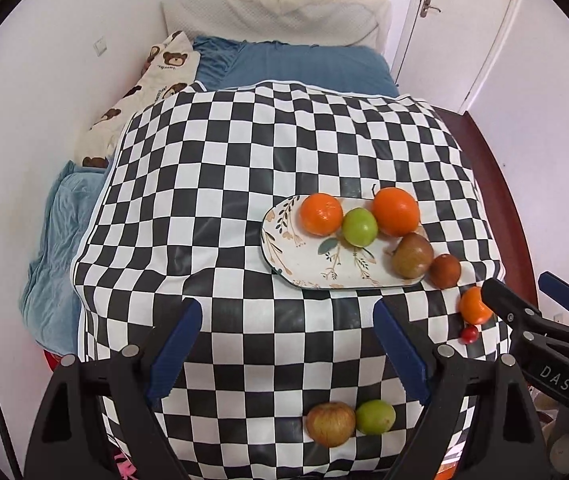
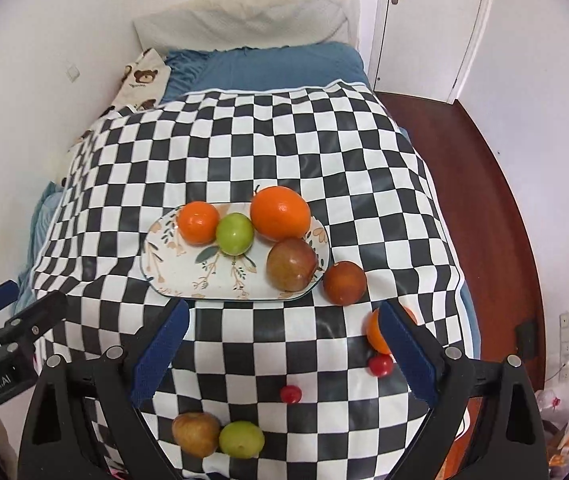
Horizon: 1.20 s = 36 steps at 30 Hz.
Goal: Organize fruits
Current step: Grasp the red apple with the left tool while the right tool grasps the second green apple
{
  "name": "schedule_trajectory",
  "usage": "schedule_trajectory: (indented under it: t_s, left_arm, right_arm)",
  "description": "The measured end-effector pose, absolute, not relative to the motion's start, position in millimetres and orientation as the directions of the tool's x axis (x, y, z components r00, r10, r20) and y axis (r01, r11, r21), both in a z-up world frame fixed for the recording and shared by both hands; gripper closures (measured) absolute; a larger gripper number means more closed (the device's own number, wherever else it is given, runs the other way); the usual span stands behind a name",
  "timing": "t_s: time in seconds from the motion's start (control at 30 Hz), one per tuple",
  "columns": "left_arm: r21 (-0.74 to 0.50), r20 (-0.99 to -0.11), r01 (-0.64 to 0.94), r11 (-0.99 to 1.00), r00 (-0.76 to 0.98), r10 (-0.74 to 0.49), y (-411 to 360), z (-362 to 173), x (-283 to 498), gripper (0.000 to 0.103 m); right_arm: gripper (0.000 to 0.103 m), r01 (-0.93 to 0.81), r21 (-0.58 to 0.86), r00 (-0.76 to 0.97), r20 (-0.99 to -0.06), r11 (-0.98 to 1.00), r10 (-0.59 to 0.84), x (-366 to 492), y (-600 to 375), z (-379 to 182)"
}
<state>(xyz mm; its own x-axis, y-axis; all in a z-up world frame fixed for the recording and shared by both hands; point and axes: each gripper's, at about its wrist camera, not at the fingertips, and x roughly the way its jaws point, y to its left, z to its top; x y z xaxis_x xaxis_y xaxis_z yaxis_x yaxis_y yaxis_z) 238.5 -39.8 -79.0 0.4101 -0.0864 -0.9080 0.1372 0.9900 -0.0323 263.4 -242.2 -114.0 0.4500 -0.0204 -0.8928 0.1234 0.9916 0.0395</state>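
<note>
A floral oval plate point(image 1: 316, 268) point(image 2: 188, 268) lies on the checkered cloth. It holds two oranges point(image 1: 321, 214) point(image 2: 280, 213), a green fruit point(image 1: 359, 227) point(image 2: 235, 233) and a red-green apple point(image 1: 412, 255) point(image 2: 291, 265). Beside the plate lie a brown-red fruit point(image 1: 444, 270) point(image 2: 344, 283), a small orange point(image 1: 473, 305) point(image 2: 376, 334) and cherry tomatoes point(image 2: 380, 365) point(image 2: 291, 394). A yellowish apple point(image 1: 330, 424) point(image 2: 196, 433) touches a green fruit point(image 1: 375, 417) point(image 2: 242, 439) near the front edge. My left gripper point(image 1: 288, 344) and right gripper point(image 2: 284, 348) are open and empty above the cloth.
The checkered cloth point(image 1: 244, 168) covers a raised surface on a blue bed point(image 1: 308, 64). A teddy-print blanket point(image 1: 140, 92) lies at the left. A door point(image 2: 428, 20) and dark wooden floor point(image 2: 484, 184) are at the right.
</note>
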Motion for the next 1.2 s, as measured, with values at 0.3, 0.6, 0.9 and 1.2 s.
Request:
schedule_trajectory:
  t_s: [0.3, 0.6, 0.9, 1.2]
  left_arm:
    - [-0.055, -0.946, 0.186, 0.981, 0.303, -0.111, -42, -119, 217, 0.003]
    - [-0.114, -0.993, 0.202, 0.973, -0.013, -0.114, -54, -236, 182, 0.003]
    - [-0.352, -0.93, 0.061, 0.934, -0.138, -0.341, -53, -294, 176, 0.041]
    - [-0.21, -0.977, 0.118, 0.97, -0.051, -0.206, -45, -272, 173, 0.041]
  right_arm:
    - [0.006, 0.131, 0.195, 0.326, -0.934, 0.972, 0.144, 233, -244, -151]
    - [0.024, 0.274, 0.343, 0.184, -0.936, 0.898, 0.302, 186, -274, -240]
    - [0.031, 0.29, 0.443, 0.131, -0.896, 0.848, 0.423, 169, -276, -275]
    - [0.031, 0.357, 0.532, 0.047, -0.831, 0.768, 0.554, 177, -258, -323]
